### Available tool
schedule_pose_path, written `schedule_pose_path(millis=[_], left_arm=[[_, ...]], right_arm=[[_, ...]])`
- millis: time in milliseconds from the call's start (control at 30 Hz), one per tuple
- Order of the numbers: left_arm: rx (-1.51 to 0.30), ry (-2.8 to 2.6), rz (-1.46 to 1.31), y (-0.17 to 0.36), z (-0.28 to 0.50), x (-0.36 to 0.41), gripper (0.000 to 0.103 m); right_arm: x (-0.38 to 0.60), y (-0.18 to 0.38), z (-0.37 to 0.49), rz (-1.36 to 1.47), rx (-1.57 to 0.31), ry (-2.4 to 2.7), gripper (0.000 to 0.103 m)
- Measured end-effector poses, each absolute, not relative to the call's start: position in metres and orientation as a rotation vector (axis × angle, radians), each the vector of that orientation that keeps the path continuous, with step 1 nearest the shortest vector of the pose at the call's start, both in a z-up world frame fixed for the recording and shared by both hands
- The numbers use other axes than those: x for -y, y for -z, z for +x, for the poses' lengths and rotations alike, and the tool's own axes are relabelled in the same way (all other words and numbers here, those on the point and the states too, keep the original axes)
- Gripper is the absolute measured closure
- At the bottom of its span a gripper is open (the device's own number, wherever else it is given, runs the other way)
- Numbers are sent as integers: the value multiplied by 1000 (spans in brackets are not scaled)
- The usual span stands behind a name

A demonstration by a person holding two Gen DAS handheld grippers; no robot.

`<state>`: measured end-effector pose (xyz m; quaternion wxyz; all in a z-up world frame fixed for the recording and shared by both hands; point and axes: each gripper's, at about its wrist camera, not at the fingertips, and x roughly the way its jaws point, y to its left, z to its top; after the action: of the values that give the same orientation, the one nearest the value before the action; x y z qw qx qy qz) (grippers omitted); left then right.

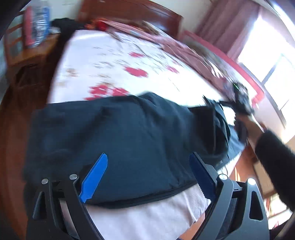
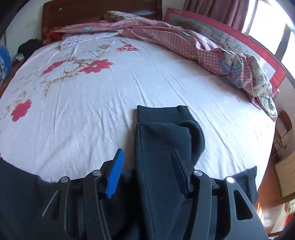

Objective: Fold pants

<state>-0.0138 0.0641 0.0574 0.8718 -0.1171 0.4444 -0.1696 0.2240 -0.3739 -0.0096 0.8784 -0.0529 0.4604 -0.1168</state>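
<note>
Dark navy pants [image 1: 119,133] lie across the near part of a bed with a white floral sheet [image 1: 110,61]. My left gripper [image 1: 147,162] is open, its blue pads spread over the wide part of the pants near their lower hem edge. My right gripper [image 2: 147,160] is open above a folded leg end [image 2: 162,129] that points away from me, with a rounded fold on its right. In the left wrist view the right gripper [image 1: 239,99] shows at the far right end of the pants, held by a dark-sleeved arm. The left wrist view is blurred.
A crumpled pink checked quilt [image 2: 212,53] lies along the far and right side of the bed. A red bed rail [image 2: 276,68] and a window stand at the right. A wooden headboard [image 2: 92,11] is at the back. A wooden nightstand [image 1: 31,53] stands at the left.
</note>
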Motion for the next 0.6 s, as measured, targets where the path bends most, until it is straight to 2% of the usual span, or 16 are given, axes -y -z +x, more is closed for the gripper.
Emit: schedule_pose_path(millis=[167,200,233,267,367,600], left_arm=[[-1018,397,-109,-32,5,-26,13],[-1039,395,-102,-26,3,-24,13],[-1062,375,-105,-20,4,-27,13],[-1077,364,-121,-16,8,-27,13],[-1082,395,-141,-10,3,-33,13],[-1071,498,90,-2,-7,-16,13]], right_arm=[[377,47,256,-143,-1106,313,51],[380,44,254,-118,-1091,307,59],[385,42,255,-92,-1099,296,72],[391,39,253,-58,-1103,281,96],[420,14,235,105,-1037,241,97],[541,-57,116,513,-792,260,97]])
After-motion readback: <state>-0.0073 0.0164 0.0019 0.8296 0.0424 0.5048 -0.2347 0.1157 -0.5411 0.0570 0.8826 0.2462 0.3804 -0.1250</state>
